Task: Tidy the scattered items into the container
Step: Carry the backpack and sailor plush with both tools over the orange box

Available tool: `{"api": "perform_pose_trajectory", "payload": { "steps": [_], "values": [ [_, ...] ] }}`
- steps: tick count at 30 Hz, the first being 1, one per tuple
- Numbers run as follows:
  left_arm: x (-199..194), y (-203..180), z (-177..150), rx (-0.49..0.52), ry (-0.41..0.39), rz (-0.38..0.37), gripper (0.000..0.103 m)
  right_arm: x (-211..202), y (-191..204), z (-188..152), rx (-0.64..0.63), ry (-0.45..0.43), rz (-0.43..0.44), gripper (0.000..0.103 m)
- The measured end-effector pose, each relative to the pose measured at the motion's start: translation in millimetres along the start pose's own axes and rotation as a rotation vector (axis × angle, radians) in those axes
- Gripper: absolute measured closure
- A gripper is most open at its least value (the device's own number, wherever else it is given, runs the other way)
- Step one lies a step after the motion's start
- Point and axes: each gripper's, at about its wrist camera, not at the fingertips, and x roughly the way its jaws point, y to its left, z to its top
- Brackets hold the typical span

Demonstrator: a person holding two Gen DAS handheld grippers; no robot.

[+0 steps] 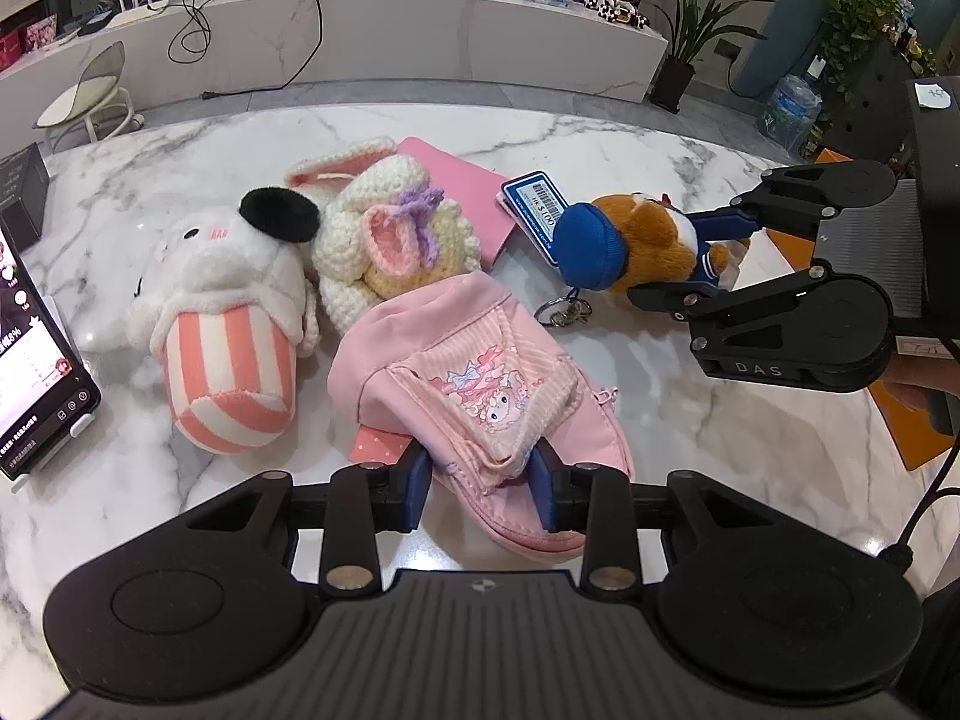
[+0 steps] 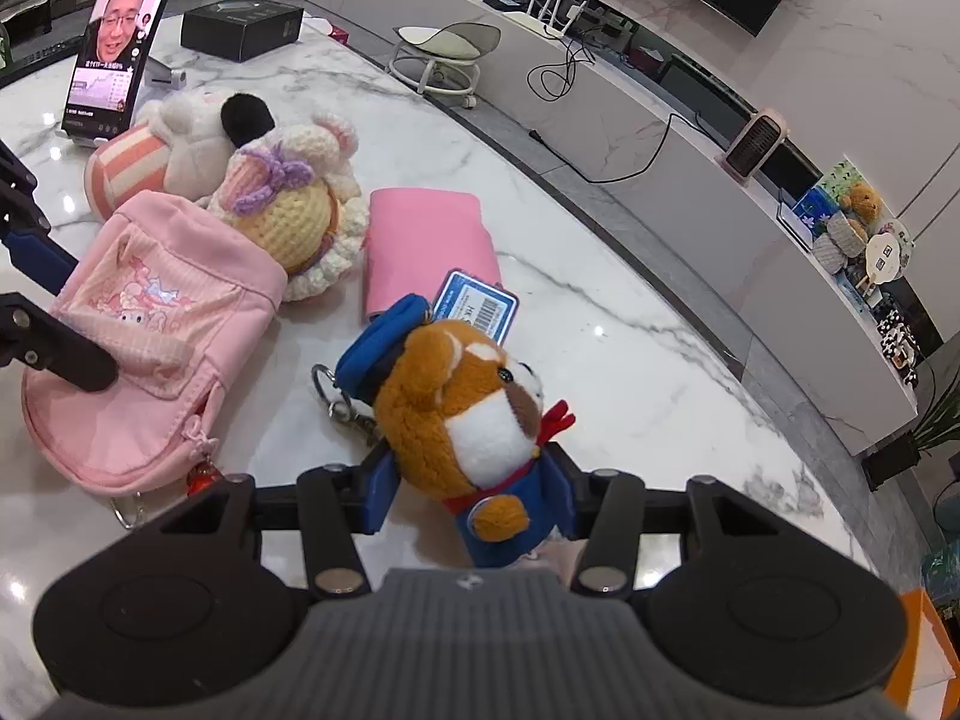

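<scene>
A white marble desk [image 1: 600,138] in a lounge carries the clutter. My left gripper [image 1: 483,486] has its fingers closed on the near edge of the pink fabric zip pouch [image 1: 474,384], which I take to be the container. My right gripper [image 2: 471,495] has its fingers clamped on the brown plush bear in blue cap and uniform [image 2: 462,414], right of the pouch. I judge this the carrying step: next I must bring the bear to the pouch's mouth while I hold it open.
</scene>
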Motion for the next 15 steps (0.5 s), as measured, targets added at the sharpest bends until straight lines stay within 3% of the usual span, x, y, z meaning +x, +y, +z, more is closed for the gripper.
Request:
{"api": "perform_pose_trajectory", "payload": {
  "steps": [15],
  "values": [
    [-11.3,-13.1,0.6,0.022,-0.018,0.007,0.063,-24.5,-15.7,-6.4,0.051,-0.028,-0.022,0.050]
  ]
}}
